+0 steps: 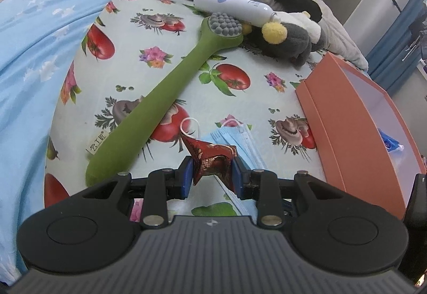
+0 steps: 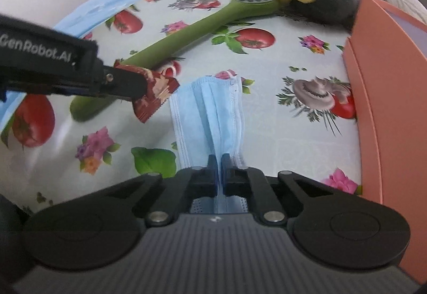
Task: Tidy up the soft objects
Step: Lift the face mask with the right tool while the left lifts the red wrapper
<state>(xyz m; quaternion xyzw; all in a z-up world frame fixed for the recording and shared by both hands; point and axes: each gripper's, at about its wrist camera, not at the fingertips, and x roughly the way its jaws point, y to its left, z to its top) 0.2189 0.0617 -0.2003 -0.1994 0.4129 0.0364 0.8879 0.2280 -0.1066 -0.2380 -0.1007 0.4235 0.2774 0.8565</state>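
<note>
My left gripper (image 1: pixel 212 174) is shut on a red patterned foil packet (image 1: pixel 210 156), held just above the bed; it also shows in the right wrist view (image 2: pixel 153 95) with the packet (image 2: pixel 157 91). My right gripper (image 2: pixel 218 164) is shut on the near edge of a blue face mask (image 2: pixel 208 112), which lies pleated on the fruit-print sheet (image 2: pixel 267 134). The mask also shows in the left wrist view (image 1: pixel 234 138). A grey plush toy (image 1: pixel 288 43) with a yellow pompom lies at the far side, also in the right wrist view (image 2: pixel 331 0).
An open orange box (image 1: pixel 344 118) stands at the right, with a small blue item inside; its wall (image 2: pixel 373 96) fills the right edge. A long green massage brush (image 1: pixel 165 96) lies diagonally. A white bottle (image 1: pixel 232 4), dark clothes and a light blue blanket (image 1: pixel 32 54) border the sheet.
</note>
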